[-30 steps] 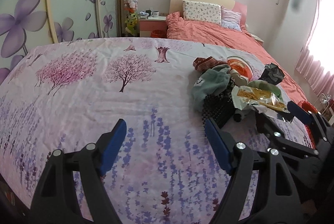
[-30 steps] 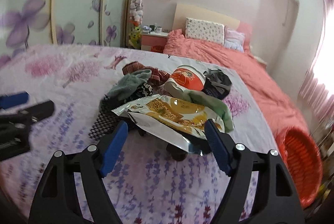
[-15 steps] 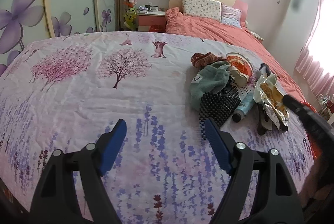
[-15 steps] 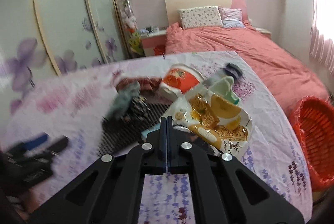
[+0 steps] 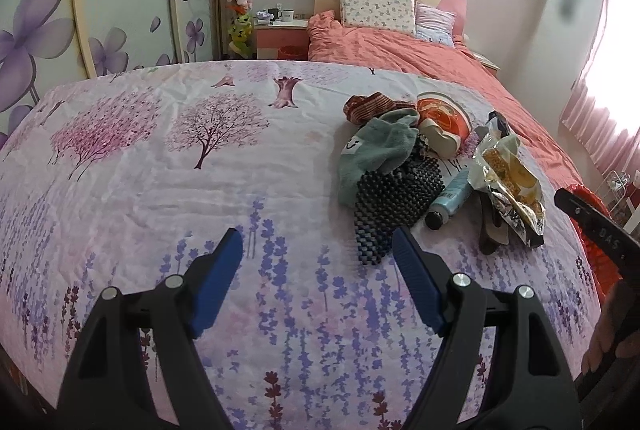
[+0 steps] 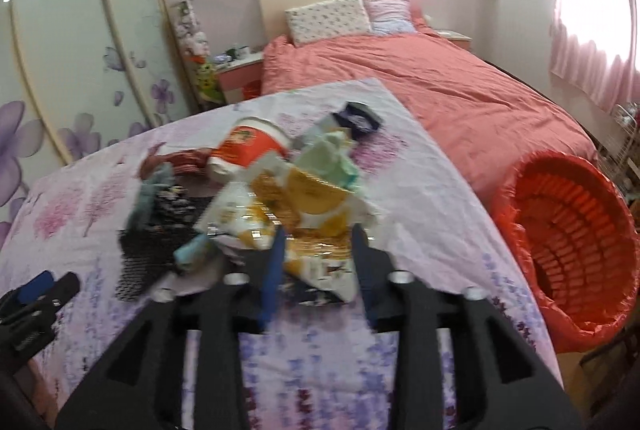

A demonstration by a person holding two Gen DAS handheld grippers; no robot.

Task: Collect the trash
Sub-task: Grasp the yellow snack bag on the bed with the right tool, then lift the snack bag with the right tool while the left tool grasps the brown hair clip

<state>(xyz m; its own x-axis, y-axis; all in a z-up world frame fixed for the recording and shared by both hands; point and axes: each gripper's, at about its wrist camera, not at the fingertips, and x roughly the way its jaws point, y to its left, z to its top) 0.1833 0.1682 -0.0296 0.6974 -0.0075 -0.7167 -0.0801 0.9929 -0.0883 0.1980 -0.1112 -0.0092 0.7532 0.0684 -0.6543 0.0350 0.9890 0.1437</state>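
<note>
A pile of items lies on the floral bedspread (image 5: 200,189): a yellow and silver snack wrapper (image 5: 508,189), a red and white paper cup (image 5: 442,119), a blue bottle (image 5: 450,197), green and black cloths. My left gripper (image 5: 318,258) is open and empty, low over the spread left of the pile. My right gripper (image 6: 318,242) is partly open around the lower edge of the wrapper (image 6: 304,205), which looks crumpled and lifted. The red trash basket (image 6: 568,246) stands beside the bed on the right.
A green towel (image 5: 368,149), a black mesh mat (image 5: 392,201) and a brown cloth (image 5: 372,105) lie in the pile. A second bed with an orange cover (image 6: 420,85) is behind. Wardrobe doors (image 5: 100,9) are on the left.
My right gripper closed on the wrapper and lifted it toward the basket side; now its fingers stand partly apart around it. The left gripper stayed open, shifting slightly.
</note>
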